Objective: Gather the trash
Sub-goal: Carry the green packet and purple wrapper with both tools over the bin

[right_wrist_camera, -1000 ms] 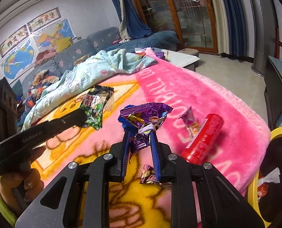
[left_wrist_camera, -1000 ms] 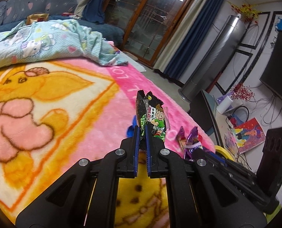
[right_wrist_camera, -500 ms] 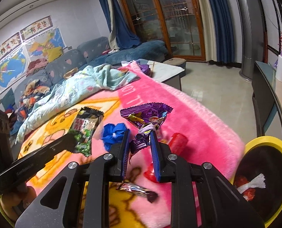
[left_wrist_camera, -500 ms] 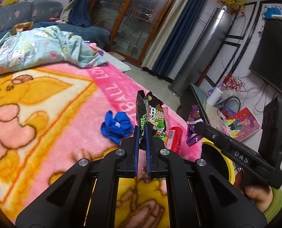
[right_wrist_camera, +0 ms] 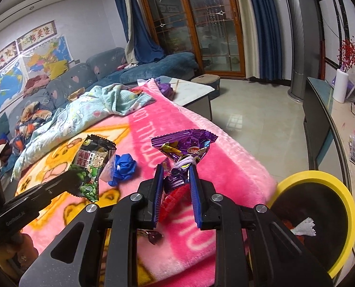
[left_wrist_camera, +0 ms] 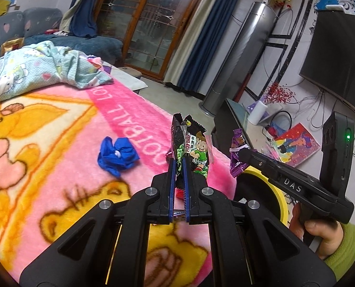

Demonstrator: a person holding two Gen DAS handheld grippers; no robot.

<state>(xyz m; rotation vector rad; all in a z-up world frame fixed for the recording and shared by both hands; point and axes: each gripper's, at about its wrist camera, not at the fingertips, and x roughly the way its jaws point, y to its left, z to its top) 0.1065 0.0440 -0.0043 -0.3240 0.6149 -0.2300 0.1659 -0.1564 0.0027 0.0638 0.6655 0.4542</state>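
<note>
My left gripper is shut on a black and green snack packet, held upright above the pink blanket. My right gripper is shut on a crumpled purple snack wrapper; in the left wrist view it hangs above the bin. A yellow-rimmed black bin stands at the bed's right edge with some trash inside. A crumpled blue wrapper lies on the blanket. A red wrapper shows below the right gripper's fingers, and a small dark wrapper lies near it.
A light blue patterned quilt is bunched at the bed's far side. Beyond the bed lie a tiled floor, a low stand with clutter, a tall silver tower unit and a sofa. A person's hand in a green sleeve holds the right gripper.
Both grippers have shifted with their packets toward the bed's right edge and the bin. The blue wrapper and more of the bin have come into view.
</note>
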